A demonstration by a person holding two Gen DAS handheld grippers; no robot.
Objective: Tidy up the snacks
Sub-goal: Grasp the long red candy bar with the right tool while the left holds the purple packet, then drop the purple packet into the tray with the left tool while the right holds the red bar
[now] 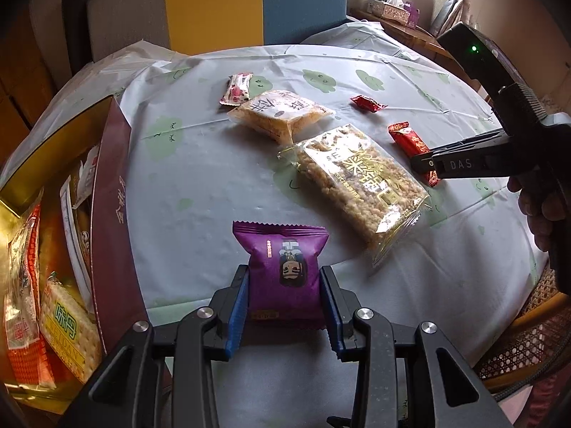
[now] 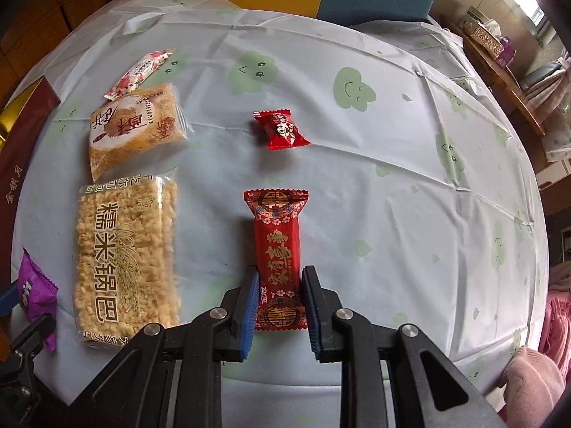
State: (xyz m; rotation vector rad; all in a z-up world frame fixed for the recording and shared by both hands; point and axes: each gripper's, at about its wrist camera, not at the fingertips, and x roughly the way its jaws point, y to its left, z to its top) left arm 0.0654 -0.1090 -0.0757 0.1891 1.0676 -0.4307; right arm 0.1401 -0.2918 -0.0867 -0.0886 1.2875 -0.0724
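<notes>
My left gripper [image 1: 284, 274] is shut on a purple snack packet [image 1: 282, 260], its blue pads pressing both sides just above the tablecloth. The purple packet [image 2: 34, 289] also shows at the left edge of the right wrist view. My right gripper [image 2: 281, 271] points down at a long red bar [image 2: 278, 235] lying on the cloth, and its pads touch the bar's two long sides. A rice cracker pack [image 2: 125, 249], a square pastry pack [image 2: 137, 125], a pink-and-white bar [image 2: 139, 71] and a small red candy [image 2: 280, 130] lie loose on the table.
A maroon box [image 1: 110, 178] with a gold lining stands at the table's left edge, with several snacks inside. A wicker chair [image 1: 528, 339] sits at the right edge. The pale cloth [image 2: 392, 178] with green clouds covers the round table. A tissue box [image 1: 392, 9] stands on a side table behind.
</notes>
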